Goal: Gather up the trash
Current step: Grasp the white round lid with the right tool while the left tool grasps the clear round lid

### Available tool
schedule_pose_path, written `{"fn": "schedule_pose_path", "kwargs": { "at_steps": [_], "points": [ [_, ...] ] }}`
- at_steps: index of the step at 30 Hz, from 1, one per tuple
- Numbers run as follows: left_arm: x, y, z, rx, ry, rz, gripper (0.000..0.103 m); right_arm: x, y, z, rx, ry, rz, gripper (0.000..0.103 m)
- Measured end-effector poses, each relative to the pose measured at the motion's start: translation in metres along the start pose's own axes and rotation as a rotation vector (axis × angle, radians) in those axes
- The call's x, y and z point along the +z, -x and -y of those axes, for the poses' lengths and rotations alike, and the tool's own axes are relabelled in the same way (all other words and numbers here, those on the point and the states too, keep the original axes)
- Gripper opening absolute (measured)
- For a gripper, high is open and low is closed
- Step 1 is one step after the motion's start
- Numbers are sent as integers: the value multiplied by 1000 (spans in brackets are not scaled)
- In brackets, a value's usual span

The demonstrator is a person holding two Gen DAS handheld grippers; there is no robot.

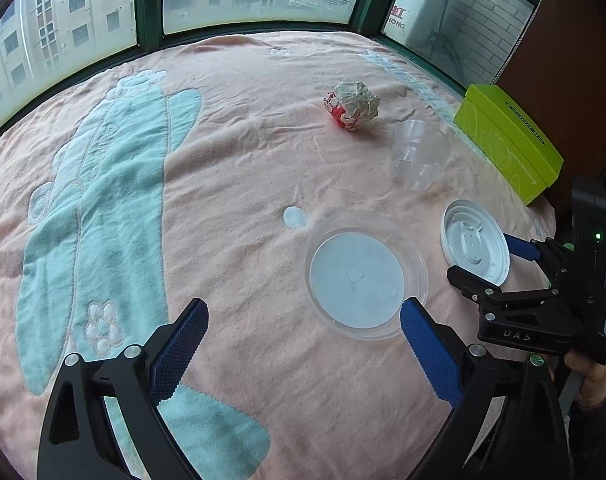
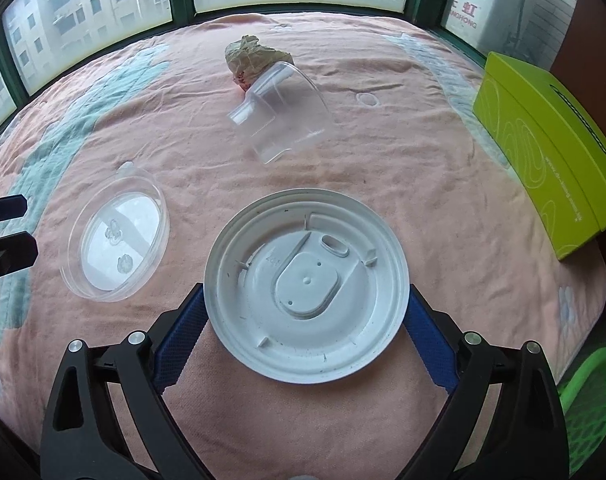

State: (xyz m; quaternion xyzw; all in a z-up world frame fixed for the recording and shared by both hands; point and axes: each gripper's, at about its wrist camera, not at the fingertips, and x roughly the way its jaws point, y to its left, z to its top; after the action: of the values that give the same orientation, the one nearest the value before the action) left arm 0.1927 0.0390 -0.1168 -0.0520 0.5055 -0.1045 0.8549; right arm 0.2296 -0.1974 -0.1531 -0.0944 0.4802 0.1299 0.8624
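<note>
On the pink blanket [image 1: 243, 168] lie several pieces of trash. A white plastic lid [image 2: 307, 284] sits underside up between the fingers of my right gripper [image 2: 307, 320], which stands wide open; its rim covers both fingertips, and I cannot tell whether they touch it. The left wrist view shows the same white lid [image 1: 475, 240] and right gripper [image 1: 479, 258]. A clear round lid [image 1: 367, 280] lies just ahead of my open left gripper [image 1: 303, 344], which is empty. Farther back lie a clear cup [image 2: 283, 112] on its side and a crumpled paper ball [image 2: 255, 58].
A lime-green box [image 2: 551, 168] rests at the blanket's right edge. A green mesh basket [image 2: 591, 412] shows at the lower right, below the edge. Windows with dark green frames [image 1: 147, 4] border the far side. A person's hand [image 1: 591, 376] holds the right gripper.
</note>
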Motion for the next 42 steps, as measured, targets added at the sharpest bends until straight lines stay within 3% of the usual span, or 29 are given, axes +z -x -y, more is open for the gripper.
{"fn": "schedule_pose_path", "kwargs": {
  "at_steps": [4, 6, 14, 20, 27, 35, 42],
  "points": [
    [4, -14, 2, -9, -5, -29, 73, -1, 2, 2, 7, -15, 3, 92],
    [6, -19, 2, -10, -3, -39, 71, -2, 4, 3, 12, -22, 7, 92],
    [12, -35, 3, -20, 5, -65, 46, -9, 27, 10, 48, -76, 48, 92],
    [13, -41, 7, 21, -11, -68, 35, -15, 53, 19, 72, -133, 93, 92],
    [12, -37, 5, 53, 8, -57, 8, -28, 83, 29, 94, -207, 138, 92],
    [7, -14, 11, 29, 41, -21, 4, -49, 114, 44, 75, -261, 177, 92],
    [5, 12, 30, -37, 32, 15, 4, -68, 136, 59, 52, -311, 204, 92]
  ]
}}
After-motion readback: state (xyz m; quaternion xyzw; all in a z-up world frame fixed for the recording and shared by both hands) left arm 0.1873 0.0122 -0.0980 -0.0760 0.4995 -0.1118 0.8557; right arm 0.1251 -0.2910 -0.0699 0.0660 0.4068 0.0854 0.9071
